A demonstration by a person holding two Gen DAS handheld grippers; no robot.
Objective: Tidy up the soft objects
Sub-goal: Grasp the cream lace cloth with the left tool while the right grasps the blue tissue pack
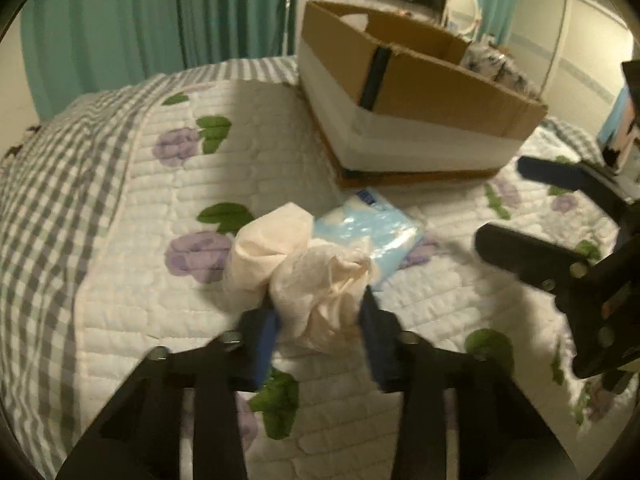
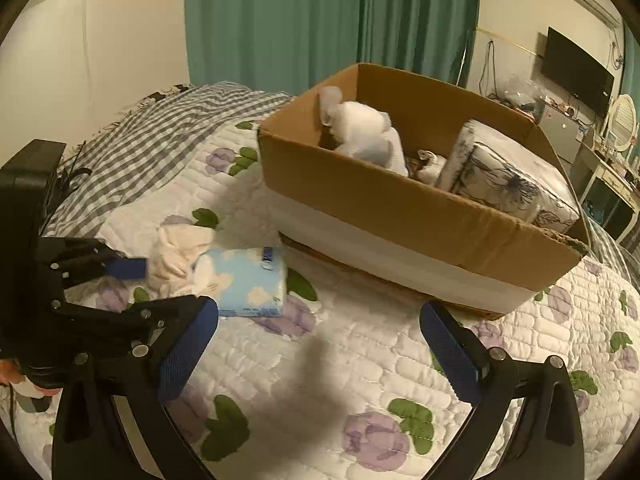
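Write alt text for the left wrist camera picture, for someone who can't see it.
The left gripper is shut on a crumpled white cloth lying on a flowered quilt. A second white bundle and a blue tissue pack lie just beyond it, with a cardboard box farther back and the right gripper open.

No lettering can be read: the small dark-blue label on the light-blue tissue pack, lying on the bed just near the cardboard box, is blurred.

Soft items on a quilted bed

Crumpled white cloth beside a rolled white cloth and blue tissue pack, near a cardboard box.
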